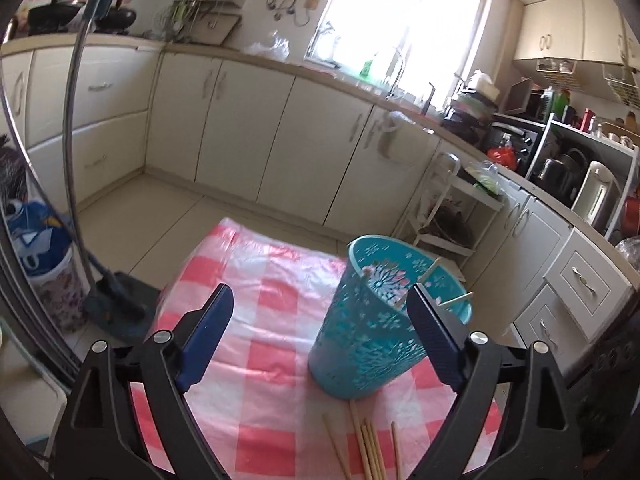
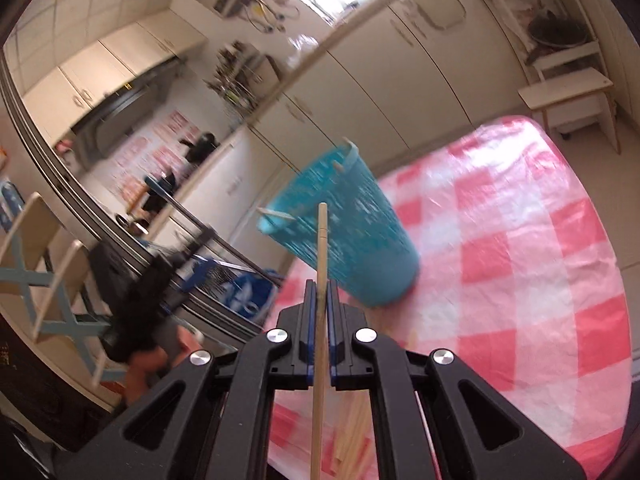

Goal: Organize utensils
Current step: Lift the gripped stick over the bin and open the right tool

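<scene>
Left wrist view
Left claw: my left gripper [image 1: 320, 316] is spread wide and pinches nothing; one blue finger stands at 7 o'clock of the frame, the other at 5 o'clock.
Holder: the teal perforated utensil holder [image 1: 372, 328] stands upright on the cloth at about 5 o'clock, partly behind my 5 o'clock finger and not held by it.
Sticks in holder: a few wooden chopsticks [image 1: 456, 301] poke out above its rim at the 2 o'clock side of the holder.
Loose sticks: a bundle of loose chopsticks [image 1: 368, 440] lies flat on the cloth at 6 o'clock, just beside the holder's base.
Cloth: the pink-and-white checked tablecloth [image 1: 256, 280] covers the table under everything.
Surroundings: cream kitchen cabinets [image 1: 248, 120] run from 10 to 3 o'clock, with a bright window [image 1: 400, 20] at 12 o'clock.

Right wrist view
Right claw: my right gripper [image 2: 321, 300] is pressed together on a single wooden chopstick [image 2: 322, 240], which runs straight up from 6 o'clock through the pads to its tip near the centre.
Holder: the same holder [image 2: 352, 236], blurred, looks tilted toward 10 o'clock because of the camera's angle; the chopstick's tip overlaps its wall, and I cannot tell whether they touch.
Cloth: the checked tablecloth [image 2: 520, 260] fills the 3 to 5 o'clock part.
</scene>
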A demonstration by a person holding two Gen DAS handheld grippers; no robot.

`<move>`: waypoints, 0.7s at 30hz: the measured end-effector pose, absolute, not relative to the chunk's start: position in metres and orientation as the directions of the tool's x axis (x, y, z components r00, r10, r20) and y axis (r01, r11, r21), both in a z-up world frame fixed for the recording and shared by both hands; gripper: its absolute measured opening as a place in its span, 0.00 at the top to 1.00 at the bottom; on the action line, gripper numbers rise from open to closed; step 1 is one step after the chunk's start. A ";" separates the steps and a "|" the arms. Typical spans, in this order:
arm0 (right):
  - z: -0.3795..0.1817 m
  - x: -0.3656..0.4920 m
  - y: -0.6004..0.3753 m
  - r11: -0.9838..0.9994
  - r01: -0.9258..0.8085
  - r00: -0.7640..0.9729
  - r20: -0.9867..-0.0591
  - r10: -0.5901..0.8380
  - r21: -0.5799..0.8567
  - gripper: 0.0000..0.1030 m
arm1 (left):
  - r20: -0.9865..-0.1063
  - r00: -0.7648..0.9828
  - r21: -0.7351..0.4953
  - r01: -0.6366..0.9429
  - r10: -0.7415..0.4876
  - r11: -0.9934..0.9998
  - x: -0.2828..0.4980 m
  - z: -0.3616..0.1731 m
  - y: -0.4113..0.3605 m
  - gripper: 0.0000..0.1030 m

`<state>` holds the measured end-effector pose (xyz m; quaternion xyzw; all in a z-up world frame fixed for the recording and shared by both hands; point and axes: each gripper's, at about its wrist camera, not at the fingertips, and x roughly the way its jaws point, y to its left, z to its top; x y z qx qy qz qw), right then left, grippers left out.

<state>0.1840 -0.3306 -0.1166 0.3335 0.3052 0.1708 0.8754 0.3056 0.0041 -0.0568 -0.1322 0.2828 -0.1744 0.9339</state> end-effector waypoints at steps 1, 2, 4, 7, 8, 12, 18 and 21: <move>-0.109 0.190 -0.329 0.713 -0.103 0.767 -0.401 0.501 0.693 0.95 | -0.495 0.774 -0.351 0.238 -0.396 0.905 0.307 -0.060 0.007 0.18; -0.100 0.198 -0.325 0.711 -0.111 0.781 -0.382 0.494 0.694 0.95 | -0.507 0.766 -0.359 0.229 -0.395 0.905 0.308 -0.061 0.010 0.17; -0.078 0.215 -0.318 0.721 -0.118 0.809 -0.355 0.468 0.683 0.95 | -0.522 0.753 -0.370 0.224 -0.401 0.902 0.309 -0.065 0.013 0.17; -0.042 0.250 -0.302 0.763 -0.121 0.869 -0.305 0.390 0.634 0.95 | -0.532 0.749 -0.352 0.229 -0.396 0.907 0.313 -0.062 0.011 0.15; -0.033 0.260 -0.298 0.773 -0.117 0.884 -0.288 0.367 0.624 0.94 | -0.533 0.748 -0.350 0.230 -0.395 0.908 0.313 -0.062 0.012 0.15; -0.007 0.303 -0.285 0.832 -0.035 0.949 -0.243 0.202 0.554 0.94 | -0.544 0.737 -0.360 0.226 -0.401 0.905 0.316 -0.063 0.016 0.14; -0.032 0.341 -0.274 0.876 0.142 0.954 -0.300 0.003 0.461 0.94 | -0.568 0.726 -0.352 0.211 -0.387 0.912 0.321 -0.063 0.022 0.13; -0.056 0.340 -0.268 0.898 0.157 0.934 -0.356 0.000 0.412 0.92 | -0.585 0.713 -0.358 0.202 -0.387 0.912 0.324 -0.066 0.024 0.12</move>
